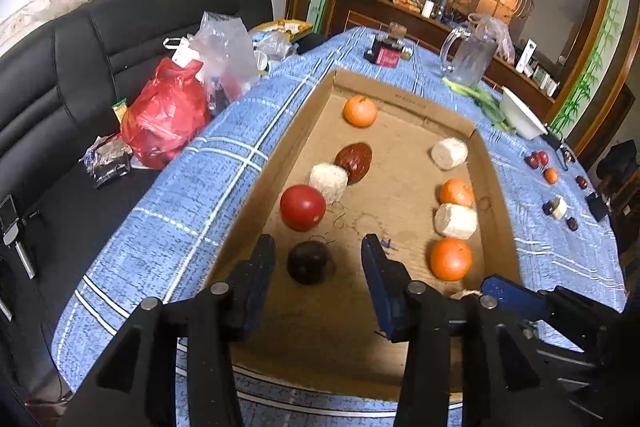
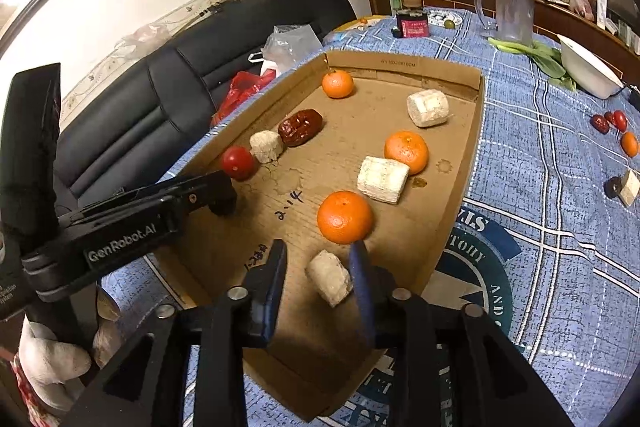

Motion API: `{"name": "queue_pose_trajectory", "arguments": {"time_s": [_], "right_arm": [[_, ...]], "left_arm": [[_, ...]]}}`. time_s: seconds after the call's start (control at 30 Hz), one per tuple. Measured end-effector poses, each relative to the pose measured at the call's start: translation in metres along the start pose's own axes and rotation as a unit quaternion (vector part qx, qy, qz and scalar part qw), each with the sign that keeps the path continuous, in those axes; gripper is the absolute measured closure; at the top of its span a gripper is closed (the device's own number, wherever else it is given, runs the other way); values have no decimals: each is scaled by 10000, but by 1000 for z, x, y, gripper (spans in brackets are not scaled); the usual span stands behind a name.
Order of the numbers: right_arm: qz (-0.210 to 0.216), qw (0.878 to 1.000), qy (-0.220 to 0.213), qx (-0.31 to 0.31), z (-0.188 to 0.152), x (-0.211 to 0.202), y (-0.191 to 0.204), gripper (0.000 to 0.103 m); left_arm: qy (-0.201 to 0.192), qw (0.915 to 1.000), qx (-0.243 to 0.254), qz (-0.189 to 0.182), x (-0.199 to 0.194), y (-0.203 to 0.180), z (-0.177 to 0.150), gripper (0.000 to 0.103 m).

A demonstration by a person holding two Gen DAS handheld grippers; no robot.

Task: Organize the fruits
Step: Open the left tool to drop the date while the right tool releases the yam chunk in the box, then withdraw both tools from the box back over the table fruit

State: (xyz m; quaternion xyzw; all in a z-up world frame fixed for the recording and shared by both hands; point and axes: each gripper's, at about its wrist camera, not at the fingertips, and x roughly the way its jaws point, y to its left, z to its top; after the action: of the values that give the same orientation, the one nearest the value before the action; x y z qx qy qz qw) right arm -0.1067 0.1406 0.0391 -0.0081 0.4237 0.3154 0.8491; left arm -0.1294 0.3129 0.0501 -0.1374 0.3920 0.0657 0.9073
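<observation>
**Both grippers at the near end of the box**

Left gripper [image 1: 318, 251] hangs over the near end of the shallow brown cardboard box [image 1: 316, 103], its fingers spread apart with a dark round fruit [image 1: 310, 262] resting on the box floor between them, touched by neither as far as the left wrist view shows. Right gripper [image 2: 318, 259] hovers likewise with fingers apart around a pale rough cylindrical chunk [image 2: 330, 278], which lies tilted on the box floor; one finger stands just beside it, and contact cannot be told. Just beyond that chunk in the box sits a round orange mandarin [image 2: 345, 217], with further mandarins, pale chunks, a wrinkled red date [image 2: 300, 127] and a red tomato [image 2: 239, 163] lined along both long walls of the box. More small fruit lies on the blue checked tablecloth [image 2: 552, 163] well to the right of the box.

Judging by the two rows, both pieces seem freshly set down or about to be taken. A clean step calls for centring each piece between the fingers and keeping the right fingertip clear of the mandarin, which would likely roll if nudged.
</observation>
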Motion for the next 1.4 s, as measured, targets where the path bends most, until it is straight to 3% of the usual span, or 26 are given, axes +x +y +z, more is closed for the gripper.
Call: {"name": "queue_pose_trajectory", "arguments": {"time_s": [0.2, 0.23, 0.3, 0.4, 0.73, 1.17, 1.4], "right_arm": [[-60, 9997, -216, 76, -1, -19, -1, 60], [-86, 9996, -255, 114, -1, -23, -2, 58], [-151, 9988, -387, 261, -3, -33, -8, 44], [-234, 9971, -545, 485, -8, -45, -16, 41], [-516, 9908, -729, 1014, -28, -75, -42, 39], [-565, 9851, -1005, 1277, -50, -111, -55, 34], [-528, 9825, -1061, 1436, -57, -117, -70, 34]], "left_arm": [[-147, 9998, 130, 71, -18, -8, 1, 46], [-194, 9996, 180, 140, -22, -11, 1, 44], [-291, 9990, 260, 237, -29, -16, 0, 33], [-506, 9967, 445, 459, -43, -29, -3, 23], [-919, 9894, 1022, 466, -82, -67, -16, 22], [-1166, 9836, 1304, 431, -113, -95, -29, 22], [-1132, 9813, 1491, 457, -111, -110, -33, 22]]}}
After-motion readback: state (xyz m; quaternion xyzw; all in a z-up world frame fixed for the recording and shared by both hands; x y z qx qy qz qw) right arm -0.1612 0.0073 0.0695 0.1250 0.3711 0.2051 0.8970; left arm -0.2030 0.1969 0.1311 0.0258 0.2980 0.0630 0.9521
